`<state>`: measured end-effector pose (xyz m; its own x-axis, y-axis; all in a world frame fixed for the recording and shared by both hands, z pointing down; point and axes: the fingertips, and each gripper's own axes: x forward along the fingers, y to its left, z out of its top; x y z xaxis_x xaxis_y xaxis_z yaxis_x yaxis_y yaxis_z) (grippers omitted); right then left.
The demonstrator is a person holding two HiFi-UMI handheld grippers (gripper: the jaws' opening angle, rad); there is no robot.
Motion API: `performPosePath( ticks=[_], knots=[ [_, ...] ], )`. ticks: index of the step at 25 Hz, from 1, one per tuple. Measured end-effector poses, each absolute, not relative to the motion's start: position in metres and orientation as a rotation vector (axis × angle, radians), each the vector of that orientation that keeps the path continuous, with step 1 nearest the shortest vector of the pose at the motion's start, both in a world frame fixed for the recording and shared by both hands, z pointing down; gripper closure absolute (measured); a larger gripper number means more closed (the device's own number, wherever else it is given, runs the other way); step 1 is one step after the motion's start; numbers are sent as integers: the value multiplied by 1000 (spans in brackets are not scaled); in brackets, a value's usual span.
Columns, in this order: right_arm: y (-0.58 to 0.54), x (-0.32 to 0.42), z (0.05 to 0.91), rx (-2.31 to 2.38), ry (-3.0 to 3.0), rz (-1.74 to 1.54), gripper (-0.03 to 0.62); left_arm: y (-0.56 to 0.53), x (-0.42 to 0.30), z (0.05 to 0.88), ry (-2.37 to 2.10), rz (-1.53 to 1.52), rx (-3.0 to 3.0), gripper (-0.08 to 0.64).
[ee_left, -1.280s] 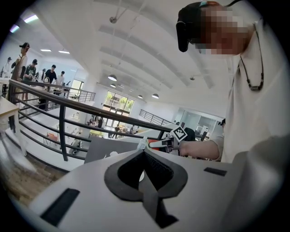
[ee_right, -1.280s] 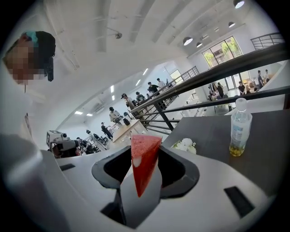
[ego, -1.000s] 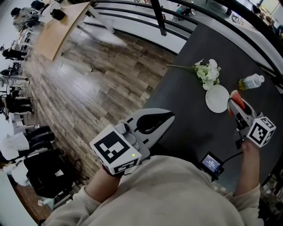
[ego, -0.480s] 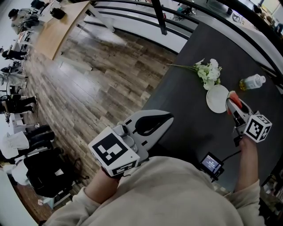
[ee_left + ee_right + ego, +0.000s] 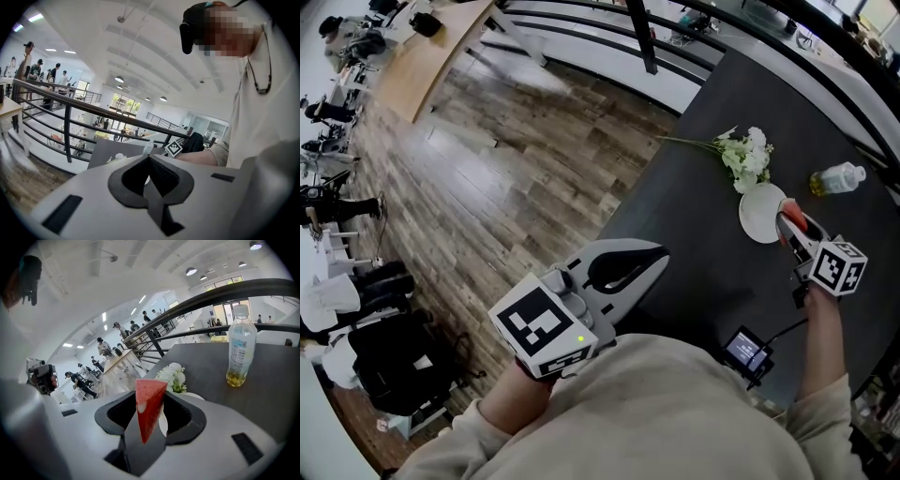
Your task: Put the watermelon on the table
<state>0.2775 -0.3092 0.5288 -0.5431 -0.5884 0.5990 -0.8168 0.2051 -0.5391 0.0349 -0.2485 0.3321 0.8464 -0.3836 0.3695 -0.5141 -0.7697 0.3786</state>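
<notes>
A red wedge of watermelon (image 5: 149,408) stands upright between the jaws of my right gripper (image 5: 787,225), which is shut on it. In the head view the watermelon (image 5: 797,223) hangs over the dark table (image 5: 694,234), at the near right edge of a white plate (image 5: 759,211). My left gripper (image 5: 651,251) is held at the table's near left edge, over the wooden floor. Its jaws meet at the tips with nothing between them in the left gripper view (image 5: 149,158).
White flowers (image 5: 742,155) lie behind the plate. A small bottle (image 5: 836,176) with yellowish liquid stands to the right, also seen in the right gripper view (image 5: 241,345). A small screen device (image 5: 748,347) with a cable sits at the table's near edge. A railing (image 5: 637,37) runs behind.
My right gripper has sunk toward the table with the watermelon and tipped further down, beside the plate. The left gripper has stayed where it was.
</notes>
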Motion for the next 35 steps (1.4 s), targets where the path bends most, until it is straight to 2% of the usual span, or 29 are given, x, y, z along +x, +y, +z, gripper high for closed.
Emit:
performPosePath(
  ticks=[13,35],
  knots=[
    [-317,286,599,1314,-2061,1308,397,-247,26,334,-687,374,2534,554],
    [-311,291,666,1206,-1828,1170,399,-243,19,341,-719,357,2494,554]
  ],
)
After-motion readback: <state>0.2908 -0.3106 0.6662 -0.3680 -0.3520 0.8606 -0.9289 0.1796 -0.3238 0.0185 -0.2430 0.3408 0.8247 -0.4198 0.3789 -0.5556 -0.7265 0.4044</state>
